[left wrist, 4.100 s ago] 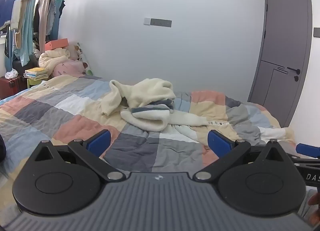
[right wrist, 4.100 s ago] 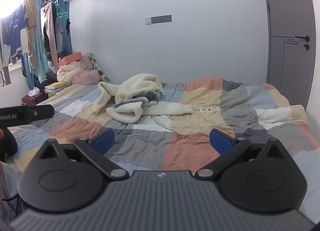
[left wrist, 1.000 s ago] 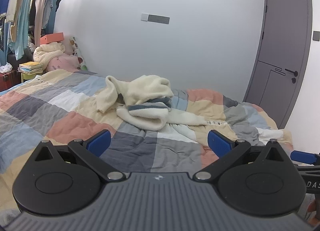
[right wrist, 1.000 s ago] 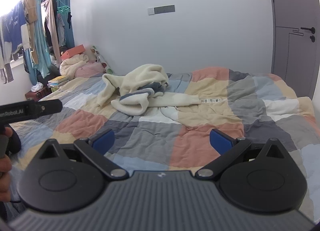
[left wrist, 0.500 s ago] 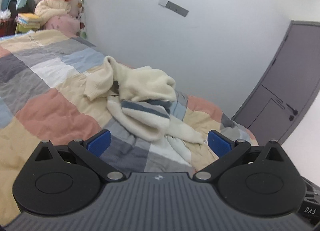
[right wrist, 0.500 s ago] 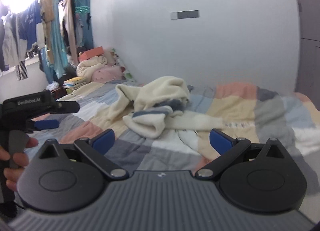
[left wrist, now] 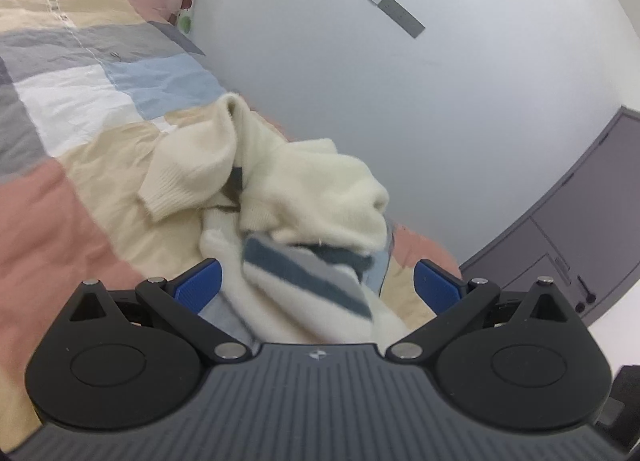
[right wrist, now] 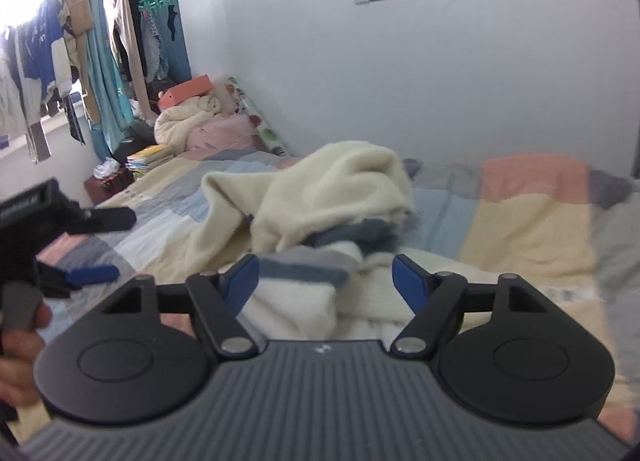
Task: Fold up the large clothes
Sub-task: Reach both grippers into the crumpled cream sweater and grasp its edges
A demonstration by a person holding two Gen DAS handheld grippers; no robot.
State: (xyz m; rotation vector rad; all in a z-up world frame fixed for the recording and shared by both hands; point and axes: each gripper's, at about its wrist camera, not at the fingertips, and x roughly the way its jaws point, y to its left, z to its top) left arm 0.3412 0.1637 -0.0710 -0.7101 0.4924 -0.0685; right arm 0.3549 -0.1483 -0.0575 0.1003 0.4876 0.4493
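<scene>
Bed (right wrist: 528,221) in patchwork quilt – crumpled cream sweater (right wrist: 336,189) lying on it

Bright window glare, motion blur, fisheye-warped edges.

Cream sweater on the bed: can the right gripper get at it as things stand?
Probably yes. The right gripper points straight at the sweater, its striped part lying just ahead between the closing jaws, not yet pinched. Nothing lies in between; the left gripper sits off to the side over the quilt.
</scene>
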